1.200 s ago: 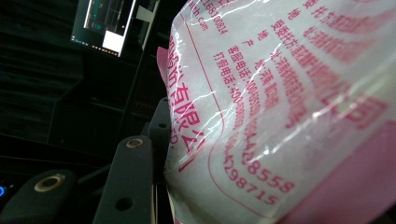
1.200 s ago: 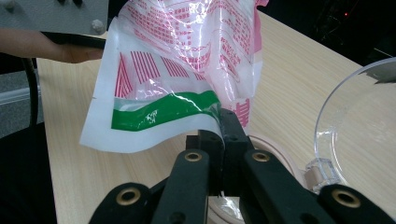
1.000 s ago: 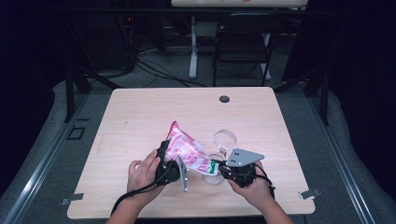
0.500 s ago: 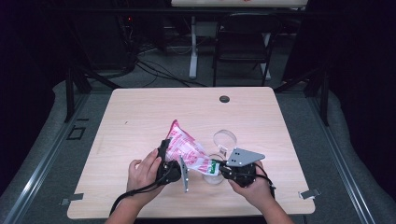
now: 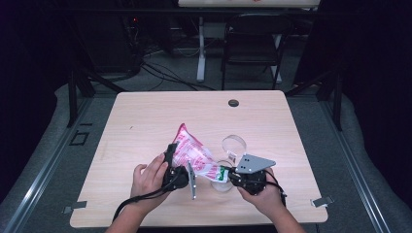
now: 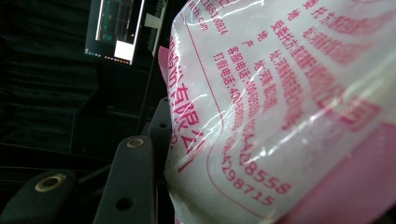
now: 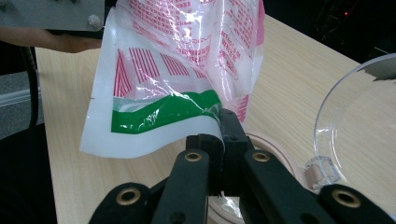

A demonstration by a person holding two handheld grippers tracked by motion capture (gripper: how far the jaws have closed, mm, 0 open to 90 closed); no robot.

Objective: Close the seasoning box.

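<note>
Dim room: black curtains all round, grey carpeted floor (image 5: 53, 131), cables trailing on it, dark folding chair (image 5: 252, 46) and white table leg (image 5: 200, 53) behind. Lit monitor (image 6: 119, 30) high up in the left gripper view. Light wood-grain table (image 5: 145, 121), rounded corners, round black cable grommet (image 5: 233, 103) near far edge; two grey brackets at near corners. Pink-and-white printed plastic bag (image 5: 197, 155), red Chinese lettering and digits, green band near one edge, lifted off the tabletop near the front centre, stretched slantwise between both grippers, upper end toward the left, lower end toward the right. Clear glass jar (image 5: 222, 180) standing on the table just under the bag's lower end; clear hinged lid (image 5: 234, 144) swung back and upright behind it, seen large at the right edge of the right gripper view (image 7: 359, 126). Left gripper (image 5: 171, 164), in left hand (image 5: 149, 175): jaws about half parted, set around the bag's bulky upper body, one black jaw lying flat against the film in the left gripper view (image 6: 161, 135); bag (image 6: 280, 107) pressed close to that camera. Right gripper (image 5: 228, 173), in right hand (image 5: 265, 196), grey three-cornered plate on top: jaws clenched tight together, pinching the white bottom hem of the bag (image 7: 154, 121) just below the green band, film creased at the pinch (image 7: 219, 135). Jar rim directly beneath those jaws.
</note>
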